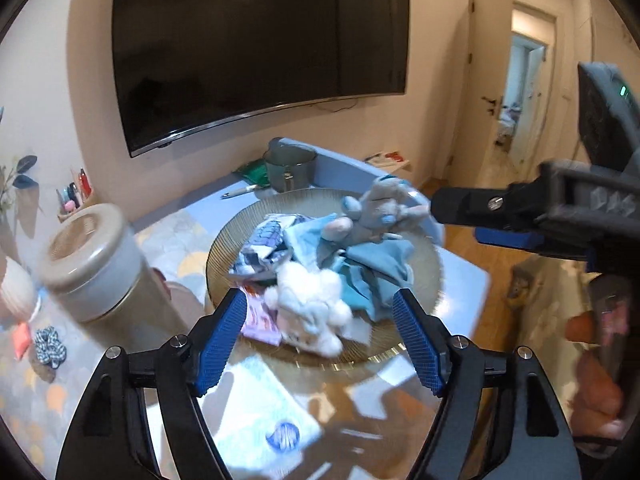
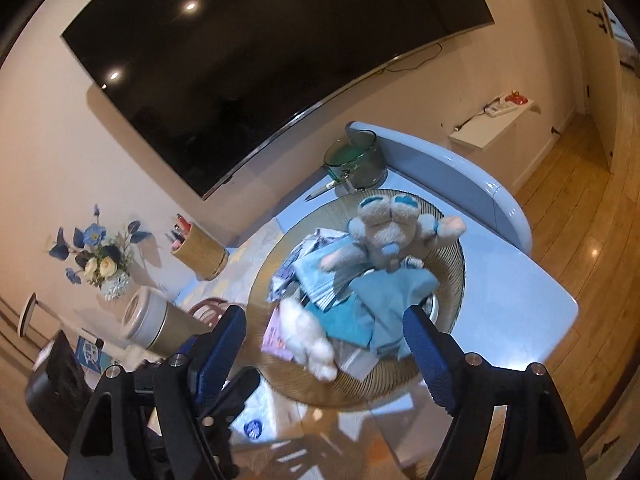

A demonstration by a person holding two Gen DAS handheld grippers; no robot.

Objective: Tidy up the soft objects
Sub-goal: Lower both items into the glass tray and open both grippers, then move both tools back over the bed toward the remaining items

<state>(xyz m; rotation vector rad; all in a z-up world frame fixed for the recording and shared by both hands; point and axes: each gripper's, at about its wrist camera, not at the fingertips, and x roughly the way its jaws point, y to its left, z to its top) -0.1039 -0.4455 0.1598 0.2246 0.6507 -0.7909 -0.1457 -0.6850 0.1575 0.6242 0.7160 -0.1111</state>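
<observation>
With the jaws of both the left gripper [image 1: 320,336] and right gripper [image 2: 326,350] open and empty, the white plush toy [image 1: 310,306] lies on the plate's [image 1: 224,256] near edge, probably light and squashy, best pinched across its body

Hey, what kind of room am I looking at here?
Most likely a living room in a home. A big dark television hangs on the wall, a vase of flowers stands beside it, and wooden flooring leads off toward a hallway door.
</observation>
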